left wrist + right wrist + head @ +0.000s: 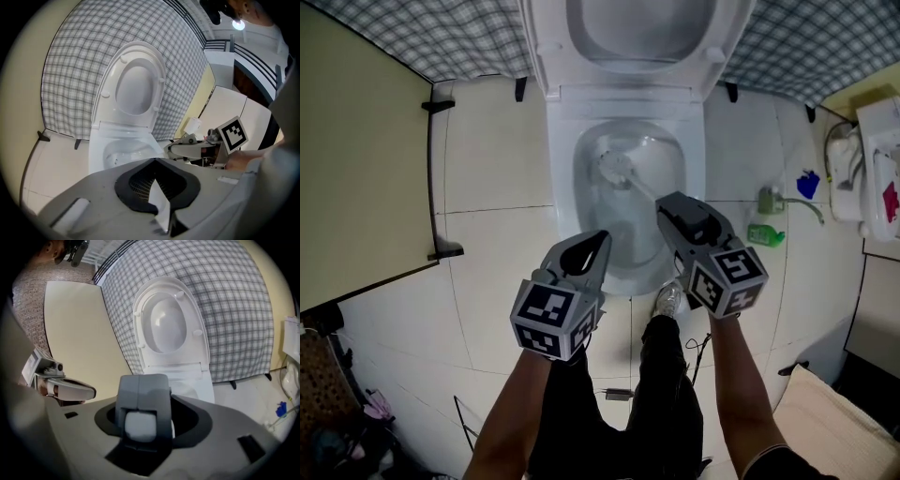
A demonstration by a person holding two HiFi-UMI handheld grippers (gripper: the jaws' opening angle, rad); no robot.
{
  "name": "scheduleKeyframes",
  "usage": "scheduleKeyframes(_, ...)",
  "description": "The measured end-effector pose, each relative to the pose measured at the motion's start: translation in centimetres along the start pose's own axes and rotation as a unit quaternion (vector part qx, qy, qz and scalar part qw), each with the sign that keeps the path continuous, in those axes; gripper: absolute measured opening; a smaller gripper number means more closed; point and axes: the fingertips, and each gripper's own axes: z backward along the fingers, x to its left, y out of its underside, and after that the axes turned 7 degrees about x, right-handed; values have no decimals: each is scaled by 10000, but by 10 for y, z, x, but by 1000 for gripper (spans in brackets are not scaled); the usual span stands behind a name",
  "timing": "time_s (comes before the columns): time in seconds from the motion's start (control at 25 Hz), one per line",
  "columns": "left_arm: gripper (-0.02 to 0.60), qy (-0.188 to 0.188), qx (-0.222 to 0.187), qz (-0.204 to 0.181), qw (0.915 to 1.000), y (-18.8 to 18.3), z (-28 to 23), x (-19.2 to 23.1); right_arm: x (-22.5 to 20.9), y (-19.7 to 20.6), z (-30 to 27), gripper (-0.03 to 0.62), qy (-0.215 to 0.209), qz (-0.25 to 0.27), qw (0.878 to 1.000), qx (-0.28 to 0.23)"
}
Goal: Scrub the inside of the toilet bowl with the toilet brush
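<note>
The white toilet (562, 141) stands with its lid (637, 28) up. Inside the bowl lies the white brush head (617, 169), and its thin handle (645, 190) runs back to my right gripper (667, 208), which is shut on it over the bowl's near right rim. In the right gripper view the handle's grey grip with a white end (140, 425) sits between the jaws, and the toilet (187, 380) is ahead. My left gripper (602, 240) hovers over the bowl's front edge, jaws together and holding nothing. The left gripper view shows the bowl (122, 150) just ahead.
A cream partition (356, 159) runs along the left and a checked wall (441, 37) stands behind the toilet. On the right floor are a green bottle (766, 234), a blue object (807, 184) and a white fixture (877, 169). The person's shoe (668, 300) is near the toilet's front.
</note>
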Motion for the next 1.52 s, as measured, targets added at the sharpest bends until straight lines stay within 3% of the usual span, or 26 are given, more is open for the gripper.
scheduleKeyframes(0.16,9,-19,68,61,10000,3,-5,10,-6,2,-33,235,65,-31,10000,49)
scheduleKeyframes(0.4,9,-6,145,62,9999,7,-8,19,-25,-6,-48,235,536,-78,9984,-165)
scheduleKeyframes(0.6,9,-56,121,166,9998,8,-8,29,-17,-9,-63,235,409,-9,9990,-185)
scheduleKeyframes(0.84,9,-136,64,203,9997,8,-3,39,11,-15,-74,235,-269,328,9991,-47)
scheduleKeyframes(1.12,9,-315,72,317,9990,20,0,44,27,-5,-68,235,-1119,971,9885,314)
scheduleKeyframes(1.52,9,-572,-67,462,9973,24,-2,40,47,35,-34,236,-2216,1891,9516,983)
